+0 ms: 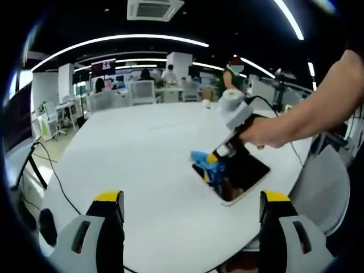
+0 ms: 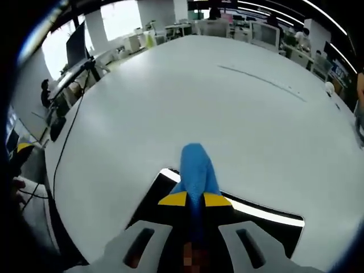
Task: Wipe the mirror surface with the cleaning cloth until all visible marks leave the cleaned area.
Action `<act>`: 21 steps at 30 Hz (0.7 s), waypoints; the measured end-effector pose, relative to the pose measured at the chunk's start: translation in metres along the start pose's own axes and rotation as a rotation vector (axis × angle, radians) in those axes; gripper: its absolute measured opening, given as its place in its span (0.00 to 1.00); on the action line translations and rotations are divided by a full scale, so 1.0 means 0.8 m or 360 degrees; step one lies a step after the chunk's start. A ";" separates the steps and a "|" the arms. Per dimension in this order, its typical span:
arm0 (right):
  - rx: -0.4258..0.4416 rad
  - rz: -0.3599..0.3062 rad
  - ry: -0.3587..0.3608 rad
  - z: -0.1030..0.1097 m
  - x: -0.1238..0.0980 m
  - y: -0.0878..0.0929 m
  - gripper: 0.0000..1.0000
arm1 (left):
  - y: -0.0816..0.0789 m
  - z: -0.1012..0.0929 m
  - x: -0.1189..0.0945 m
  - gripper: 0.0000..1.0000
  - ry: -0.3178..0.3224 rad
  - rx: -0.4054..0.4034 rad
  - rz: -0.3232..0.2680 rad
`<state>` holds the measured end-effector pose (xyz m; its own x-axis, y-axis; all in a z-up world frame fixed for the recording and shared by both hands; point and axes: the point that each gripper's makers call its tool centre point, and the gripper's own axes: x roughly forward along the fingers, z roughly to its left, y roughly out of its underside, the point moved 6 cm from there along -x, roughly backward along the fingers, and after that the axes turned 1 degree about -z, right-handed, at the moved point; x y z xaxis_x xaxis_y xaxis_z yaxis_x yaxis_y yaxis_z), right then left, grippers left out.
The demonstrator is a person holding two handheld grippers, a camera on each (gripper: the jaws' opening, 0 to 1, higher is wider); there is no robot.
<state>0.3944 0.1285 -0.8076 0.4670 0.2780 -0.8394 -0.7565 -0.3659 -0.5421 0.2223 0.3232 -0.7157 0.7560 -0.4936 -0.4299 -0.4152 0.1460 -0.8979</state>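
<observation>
A dark rectangular mirror (image 1: pixel 242 176) with a pale rim lies flat on the white table (image 1: pixel 142 148), near its right edge. My right gripper (image 1: pixel 215 162), held by a person's hand, is shut on a blue cleaning cloth (image 1: pixel 206 165) that rests on the mirror's left end. In the right gripper view the cloth (image 2: pixel 196 170) sticks out past the closed yellow-tipped jaws of my right gripper (image 2: pixel 194 200), over the mirror (image 2: pixel 259 224). My left gripper (image 1: pixel 190 199) is open above the table's near edge, short of the mirror, with nothing between its fingers.
A black cable (image 1: pixel 54 173) trails over the table's left edge. A grey chair (image 1: pixel 321 190) stands by the table at the right. Desks, monitors and seated people (image 1: pixel 142 85) fill the office beyond the table.
</observation>
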 end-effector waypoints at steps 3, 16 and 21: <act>-0.0021 -0.0004 -0.0024 0.011 -0.001 -0.002 0.03 | 0.001 0.000 -0.001 1.00 0.0001 0.0001 0.0015; -0.0074 0.0002 -0.0044 0.026 0.007 -0.012 0.03 | 0.009 -0.005 0.001 1.00 0.0029 -0.0028 0.0018; -0.0133 0.0007 -0.0030 0.026 0.011 -0.013 0.03 | 0.010 -0.002 0.000 1.00 0.0024 -0.0041 0.0020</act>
<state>0.3966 0.1535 -0.8086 0.4544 0.2929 -0.8413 -0.7173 -0.4396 -0.5405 0.2182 0.3230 -0.7225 0.7431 -0.5048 -0.4393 -0.4376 0.1301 -0.8897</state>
